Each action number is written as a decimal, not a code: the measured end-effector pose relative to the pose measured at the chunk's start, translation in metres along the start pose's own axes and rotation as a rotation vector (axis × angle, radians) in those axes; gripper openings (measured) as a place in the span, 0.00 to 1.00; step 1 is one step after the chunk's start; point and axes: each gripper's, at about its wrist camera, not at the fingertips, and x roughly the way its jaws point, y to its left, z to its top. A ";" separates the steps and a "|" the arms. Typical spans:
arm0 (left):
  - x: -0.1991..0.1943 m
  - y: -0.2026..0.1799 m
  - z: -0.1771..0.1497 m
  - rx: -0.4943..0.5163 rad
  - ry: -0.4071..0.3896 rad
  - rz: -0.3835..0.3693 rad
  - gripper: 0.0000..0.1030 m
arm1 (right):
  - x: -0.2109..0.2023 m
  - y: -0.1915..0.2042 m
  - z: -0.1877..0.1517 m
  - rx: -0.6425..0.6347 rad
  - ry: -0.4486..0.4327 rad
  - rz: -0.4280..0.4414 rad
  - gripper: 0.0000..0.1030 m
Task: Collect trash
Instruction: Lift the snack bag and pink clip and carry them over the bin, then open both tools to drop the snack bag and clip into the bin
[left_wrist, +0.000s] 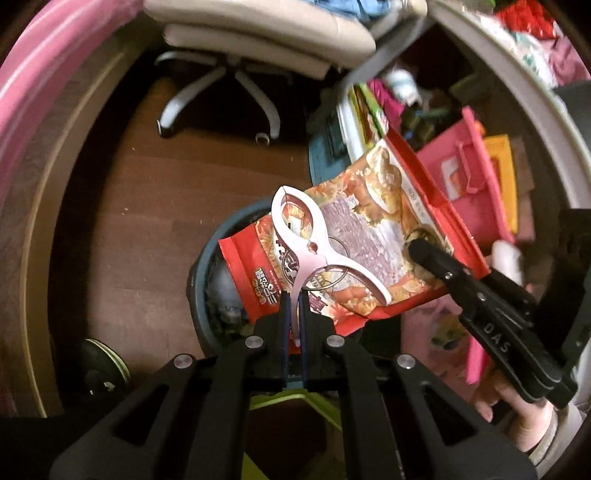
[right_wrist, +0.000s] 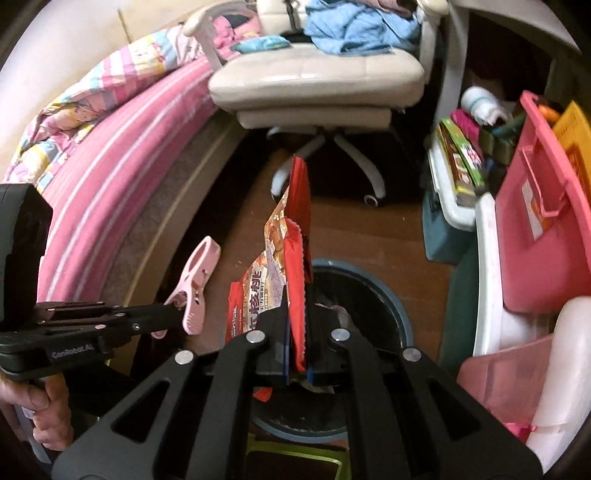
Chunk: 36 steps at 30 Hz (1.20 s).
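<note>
My left gripper (left_wrist: 294, 317) tilts steeply down, its jaws clamped tight on one handle of a pink clip (left_wrist: 317, 245); my right gripper (right_wrist: 297, 347) slants down likewise, pinched on the edge of a red snack bag (right_wrist: 291, 243); the bag hangs over the round dark bin (right_wrist: 373, 280) on the floor; my left hand (right_wrist: 40, 410) grips its handle, level beside the bag.

The left tongs (left_wrist: 294, 314) pinch a pink clip (left_wrist: 314, 247) by its handle; the right tongs (left_wrist: 419, 249) grip a red snack bag (left_wrist: 369, 229) above a round bin (left_wrist: 207, 269).
</note>
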 end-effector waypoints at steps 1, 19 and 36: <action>0.006 -0.001 0.000 0.008 0.015 0.003 0.04 | 0.002 -0.001 -0.002 0.003 0.006 -0.003 0.06; 0.098 -0.007 0.000 0.119 0.248 0.108 0.10 | 0.041 -0.027 -0.034 0.064 0.123 -0.069 0.17; 0.026 -0.002 0.016 0.021 -0.024 0.134 0.78 | 0.001 -0.011 -0.014 0.047 -0.074 -0.111 0.82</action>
